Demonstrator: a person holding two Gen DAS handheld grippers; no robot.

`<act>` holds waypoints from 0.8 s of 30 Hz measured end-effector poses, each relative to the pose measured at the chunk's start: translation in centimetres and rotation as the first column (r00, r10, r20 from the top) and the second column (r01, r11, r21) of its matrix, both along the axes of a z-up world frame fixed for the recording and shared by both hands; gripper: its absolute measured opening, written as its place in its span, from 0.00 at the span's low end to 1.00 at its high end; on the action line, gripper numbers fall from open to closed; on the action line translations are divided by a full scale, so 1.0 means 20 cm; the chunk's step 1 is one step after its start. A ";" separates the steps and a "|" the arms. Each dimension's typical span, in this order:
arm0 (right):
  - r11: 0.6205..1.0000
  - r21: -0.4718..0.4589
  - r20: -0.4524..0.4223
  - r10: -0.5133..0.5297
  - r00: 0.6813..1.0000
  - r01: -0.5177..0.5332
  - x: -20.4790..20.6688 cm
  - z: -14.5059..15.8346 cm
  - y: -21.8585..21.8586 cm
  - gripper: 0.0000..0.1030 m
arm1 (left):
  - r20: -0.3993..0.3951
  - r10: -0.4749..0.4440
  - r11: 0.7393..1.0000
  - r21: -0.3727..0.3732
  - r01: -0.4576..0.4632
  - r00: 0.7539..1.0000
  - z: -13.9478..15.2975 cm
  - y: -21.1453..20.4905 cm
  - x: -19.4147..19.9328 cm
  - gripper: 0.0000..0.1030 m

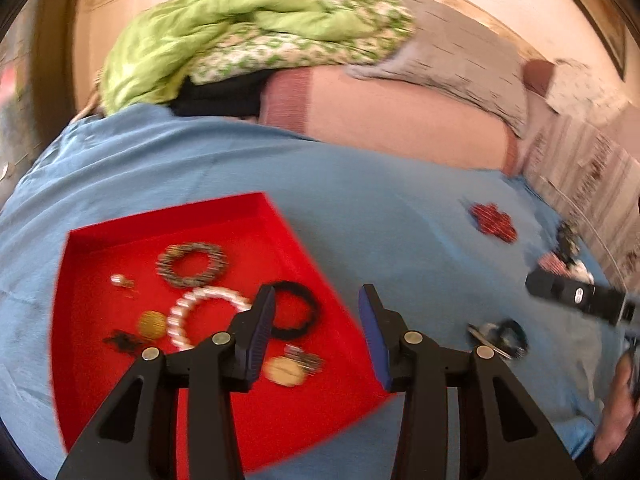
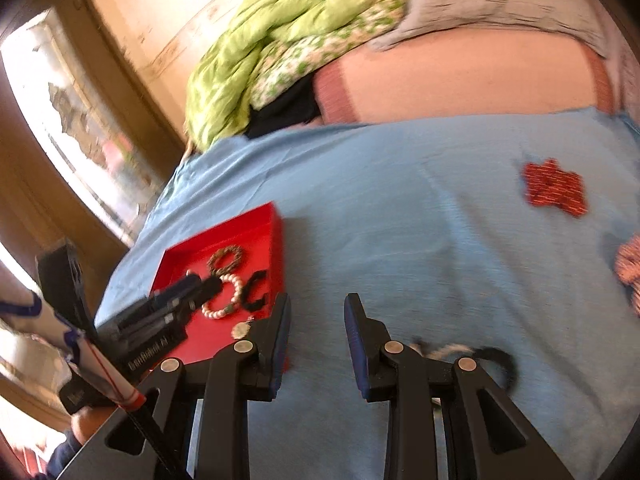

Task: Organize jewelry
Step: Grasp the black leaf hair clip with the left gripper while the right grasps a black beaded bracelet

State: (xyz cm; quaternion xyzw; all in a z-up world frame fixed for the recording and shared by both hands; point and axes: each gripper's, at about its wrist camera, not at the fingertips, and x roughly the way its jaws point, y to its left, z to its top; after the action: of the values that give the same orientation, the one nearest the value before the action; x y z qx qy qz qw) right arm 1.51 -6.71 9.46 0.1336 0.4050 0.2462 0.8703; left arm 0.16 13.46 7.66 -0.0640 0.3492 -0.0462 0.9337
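My bed is spread with a blue sheet (image 1: 360,208), and a red tray (image 1: 256,216) lies on it at the lower left of my left view. Toward the right edge a red beaded piece (image 1: 493,221) rests on the sheet, with a dark bracelet (image 1: 508,334) lower down. At the top, a green quilt (image 1: 224,32) and a grey blanket (image 1: 460,52) are heaped on the pink mattress (image 1: 400,116).

Warm daylight from a blown-out window (image 2: 60,120) at left washes the wall pale, while the blue sheet (image 1: 360,200) stays evenly lit with soft shadows. Motion blur smears both fisheye views, softening the green quilt (image 1: 224,28) and red tray (image 1: 100,240); edges curve and darken to black.
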 end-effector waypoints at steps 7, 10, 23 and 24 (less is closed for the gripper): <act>0.984 0.030 -0.070 -0.172 0.983 0.175 -0.06 -0.12 -0.43 0.38 | -0.074 -0.171 0.983 -0.086 0.165 0.982 -0.07 -0.29 -0.06 0.40; 0.979 0.020 -0.101 -0.200 0.975 0.203 -0.03 -0.18 -0.51 0.38 | -0.132 -0.249 0.965 -0.120 0.234 0.959 -0.15 -0.40 -0.05 0.40; 0.974 0.067 -0.168 -0.203 0.965 0.217 0.03 -0.26 -0.59 0.38 | -0.244 -0.303 0.929 -0.292 0.229 0.921 -0.33 -0.66 0.15 0.40; 0.974 0.068 -0.170 -0.202 0.965 0.216 0.03 -0.26 -0.59 0.38 | -0.257 -0.285 0.939 -0.269 0.215 0.923 -0.35 -0.68 0.17 0.40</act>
State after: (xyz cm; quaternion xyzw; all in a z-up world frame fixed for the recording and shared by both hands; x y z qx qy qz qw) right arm 2.16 -18.51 4.31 0.2323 0.4469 0.1586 0.8492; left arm 3.54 -0.15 0.69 -0.1352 0.4804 -0.1971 0.8438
